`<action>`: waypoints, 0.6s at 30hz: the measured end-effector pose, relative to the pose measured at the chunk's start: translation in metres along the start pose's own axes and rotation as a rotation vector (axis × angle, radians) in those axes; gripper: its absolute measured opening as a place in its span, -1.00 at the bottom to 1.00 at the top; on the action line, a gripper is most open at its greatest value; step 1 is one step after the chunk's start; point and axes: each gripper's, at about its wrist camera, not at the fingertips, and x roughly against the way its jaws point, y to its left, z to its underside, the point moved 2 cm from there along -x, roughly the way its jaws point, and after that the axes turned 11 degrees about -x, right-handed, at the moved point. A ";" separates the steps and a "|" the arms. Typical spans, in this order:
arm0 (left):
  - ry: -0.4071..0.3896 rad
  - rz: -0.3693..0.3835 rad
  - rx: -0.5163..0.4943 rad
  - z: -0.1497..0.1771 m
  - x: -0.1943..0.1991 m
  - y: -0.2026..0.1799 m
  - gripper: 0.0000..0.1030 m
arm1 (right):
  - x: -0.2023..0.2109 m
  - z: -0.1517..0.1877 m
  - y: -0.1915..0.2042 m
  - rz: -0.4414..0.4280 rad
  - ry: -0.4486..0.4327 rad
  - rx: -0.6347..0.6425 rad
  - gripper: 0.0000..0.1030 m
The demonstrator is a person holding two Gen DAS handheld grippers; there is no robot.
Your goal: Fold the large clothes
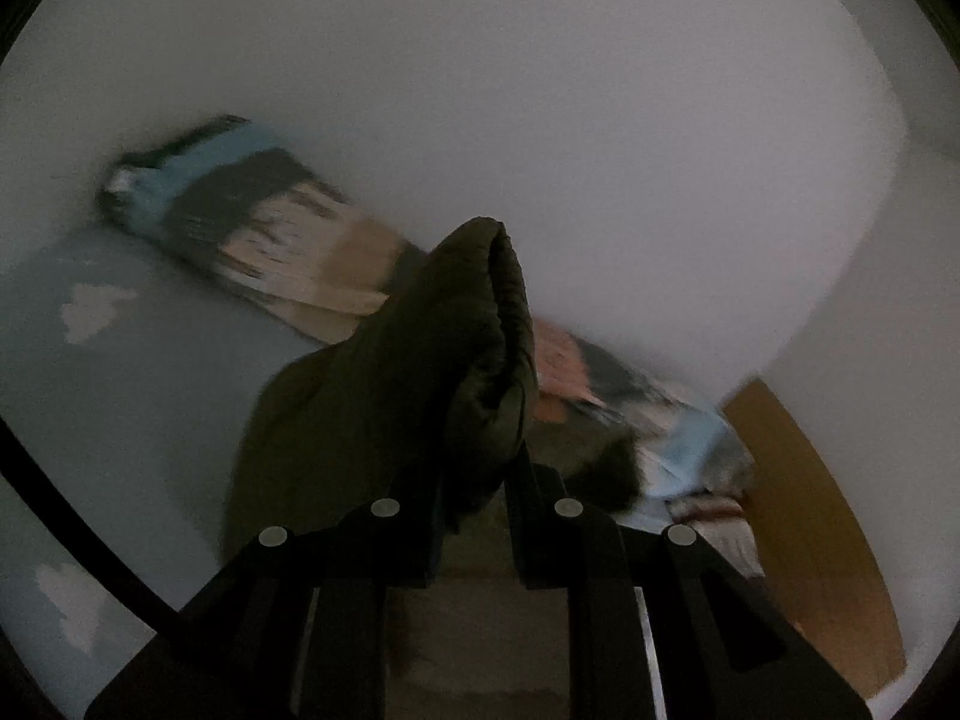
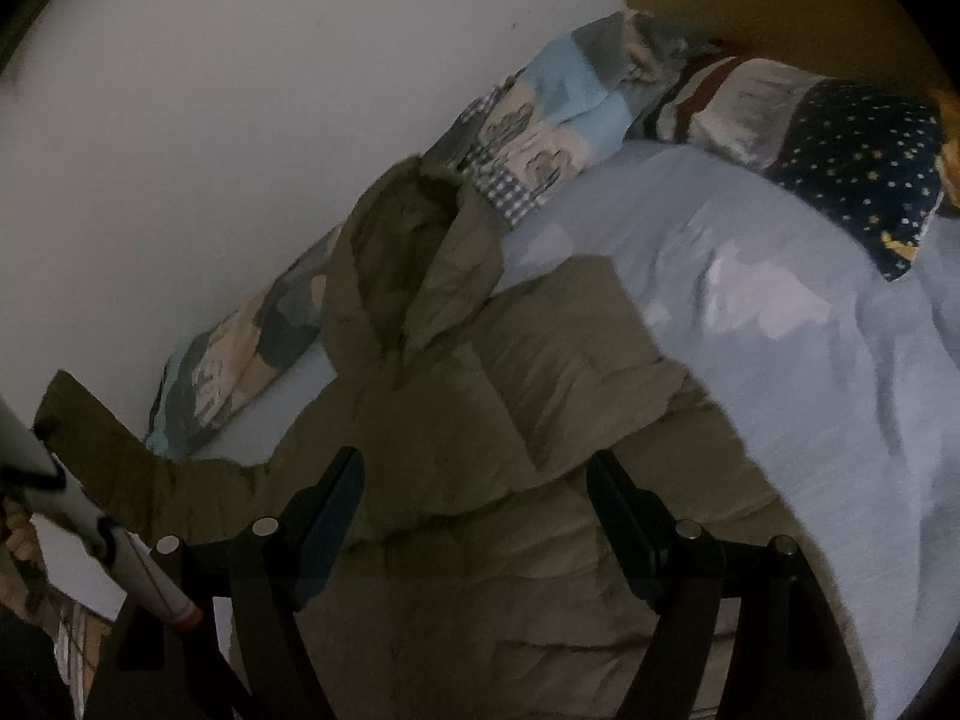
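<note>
An olive puffer jacket [image 2: 510, 408] lies spread on the bed, with its hood [image 2: 408, 252] towards the wall. My left gripper [image 1: 474, 480] is shut on the cuff end of one sleeve [image 1: 474, 336], which stands lifted above the bed. In the right wrist view that raised sleeve [image 2: 120, 456] stretches out to the far left. My right gripper [image 2: 474, 468] hangs open just over the jacket's quilted body, with nothing between its fingers.
The bed's light blue sheet [image 2: 810, 360] runs up to a white wall [image 2: 240, 90]. A patchwork bolster [image 2: 552, 108] lies along the wall. A star-print pillow [image 2: 858, 162] and a wooden headboard [image 2: 780, 0] are at the far end.
</note>
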 end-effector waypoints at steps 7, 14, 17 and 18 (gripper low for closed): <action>0.102 0.131 -0.101 0.047 -0.036 -0.119 -0.68 | 0.024 -0.019 -0.028 -0.004 -0.037 -0.076 0.58; 0.261 0.151 -0.159 0.134 -0.103 -0.185 -0.68 | 0.044 -0.036 -0.050 0.025 -0.087 -0.109 0.58; 0.345 0.136 -0.168 0.181 -0.140 -0.202 -0.68 | 0.052 -0.042 -0.057 0.024 -0.095 -0.128 0.58; 0.381 0.128 -0.165 0.201 -0.155 -0.203 -0.68 | 0.054 -0.045 -0.061 0.023 -0.098 -0.136 0.58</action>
